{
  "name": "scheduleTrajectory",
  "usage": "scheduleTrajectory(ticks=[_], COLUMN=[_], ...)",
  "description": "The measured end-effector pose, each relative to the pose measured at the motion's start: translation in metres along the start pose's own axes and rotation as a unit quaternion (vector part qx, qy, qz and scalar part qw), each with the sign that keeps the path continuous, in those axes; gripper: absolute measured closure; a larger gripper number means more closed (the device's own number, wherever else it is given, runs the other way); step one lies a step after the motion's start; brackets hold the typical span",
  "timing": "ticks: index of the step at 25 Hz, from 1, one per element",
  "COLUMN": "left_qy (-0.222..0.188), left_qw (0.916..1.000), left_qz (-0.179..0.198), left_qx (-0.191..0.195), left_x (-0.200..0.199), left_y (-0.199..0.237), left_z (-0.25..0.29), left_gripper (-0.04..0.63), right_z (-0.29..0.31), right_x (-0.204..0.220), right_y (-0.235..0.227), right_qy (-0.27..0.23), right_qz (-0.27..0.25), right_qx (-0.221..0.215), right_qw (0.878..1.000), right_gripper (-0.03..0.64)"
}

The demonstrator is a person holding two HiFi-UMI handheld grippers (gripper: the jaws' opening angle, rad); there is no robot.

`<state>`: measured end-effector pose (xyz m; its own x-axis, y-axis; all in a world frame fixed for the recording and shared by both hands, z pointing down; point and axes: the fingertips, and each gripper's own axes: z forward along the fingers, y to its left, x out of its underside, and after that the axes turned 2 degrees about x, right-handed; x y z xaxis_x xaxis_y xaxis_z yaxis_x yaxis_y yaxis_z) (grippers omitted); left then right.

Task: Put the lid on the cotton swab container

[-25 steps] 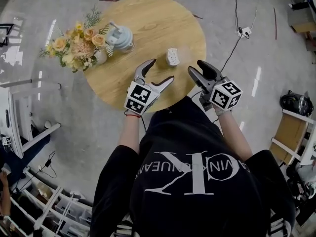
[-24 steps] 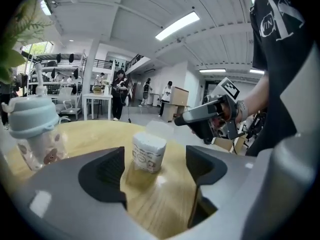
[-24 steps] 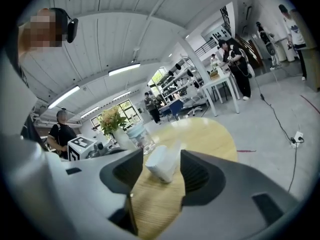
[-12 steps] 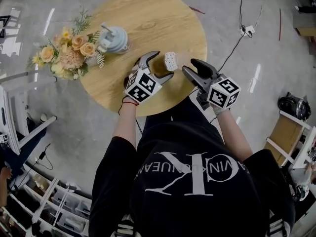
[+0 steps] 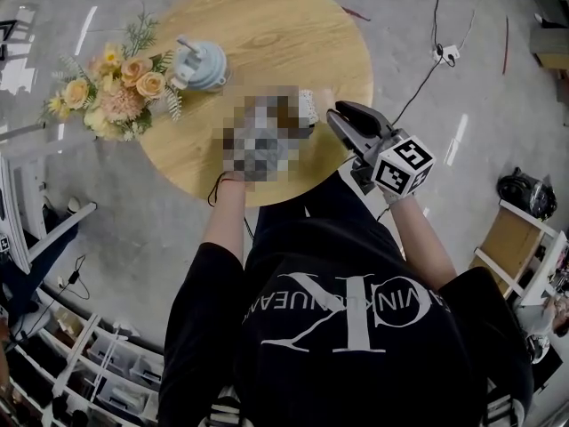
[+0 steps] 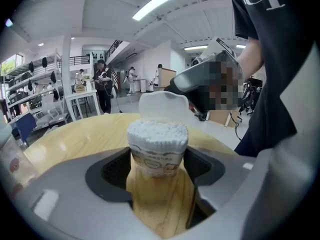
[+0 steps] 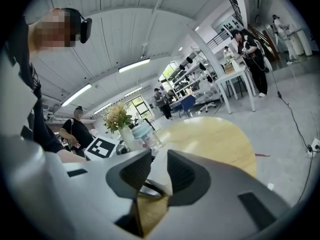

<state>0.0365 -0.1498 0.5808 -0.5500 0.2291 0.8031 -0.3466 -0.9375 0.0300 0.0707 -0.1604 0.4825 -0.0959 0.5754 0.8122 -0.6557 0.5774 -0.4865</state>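
A small cotton swab container (image 6: 157, 149), packed with white swabs, stands upright on the round wooden table (image 5: 267, 25). My left gripper (image 6: 157, 159) has it between its jaws. The jaws have just been closing, and the pads now lie against its two sides. In the head view a mosaic patch hides that gripper, and only the container's right edge (image 5: 308, 108) shows. The pale translucent lid (image 7: 156, 171) sits between the jaws of my right gripper (image 7: 152, 176), which have just been closing onto it. The lid (image 6: 164, 104) hangs just behind the container, with the right gripper (image 5: 334, 114) to its right.
A bouquet of flowers (image 5: 111, 92) and a pale blue jar (image 5: 200, 65) stand at the table's left side. The table's near edge (image 5: 267, 198) is close to the person's body. Cables and a socket (image 5: 442, 53) lie on the floor to the right.
Both grippers moved in on the container. The left one dropped and closed in around it from the left. The right one shifted left toward it, and its jaws narrowed.
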Motion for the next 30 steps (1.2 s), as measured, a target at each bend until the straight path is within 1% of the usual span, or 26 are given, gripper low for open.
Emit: scheduleTrajectory(ticks=[3,10,13,17,24,27,30], left_qy=[-0.002,-0.012,-0.015,-0.020,-0.021,-0.021,-0.021], left_qw=[0.9998,0.9972,0.9958,0.9945,0.9928,0.9927,0.9928], left_qz=[-0.013,-0.046,-0.056,-0.064,-0.074,-0.074,-0.073], left_qx=[-0.015,-0.058,-0.070,-0.080,-0.093,-0.093,-0.092], left_x=[0.000,0.001,0.000,0.001,-0.001,0.000,0.000], left_y=[0.000,0.000,0.000,0.000,0.001,0.001,0.001], left_z=[-0.001,0.000,0.000,0.001,0.002,0.002,0.002], left_gripper=[0.259,0.261,0.261,0.261,0.261,0.261,0.261], right_z=[0.005,0.017,0.023,0.033,0.041,0.043,0.044], right_x=[-0.001,0.000,0.004,0.013,0.020,0.020,0.021], right_y=[0.005,0.016,0.022,0.030,0.032,0.030,0.030], right_qy=[0.004,0.020,0.031,0.049,0.064,0.069,0.079], right_qz=[-0.009,-0.032,-0.043,-0.062,-0.066,-0.073,-0.096], right_qx=[-0.006,-0.020,-0.031,-0.042,-0.045,-0.040,-0.035], right_qw=[1.000,0.999,0.998,0.996,0.995,0.994,0.992], right_gripper=[0.519,0.525,0.525,0.534,0.534,0.556,0.572])
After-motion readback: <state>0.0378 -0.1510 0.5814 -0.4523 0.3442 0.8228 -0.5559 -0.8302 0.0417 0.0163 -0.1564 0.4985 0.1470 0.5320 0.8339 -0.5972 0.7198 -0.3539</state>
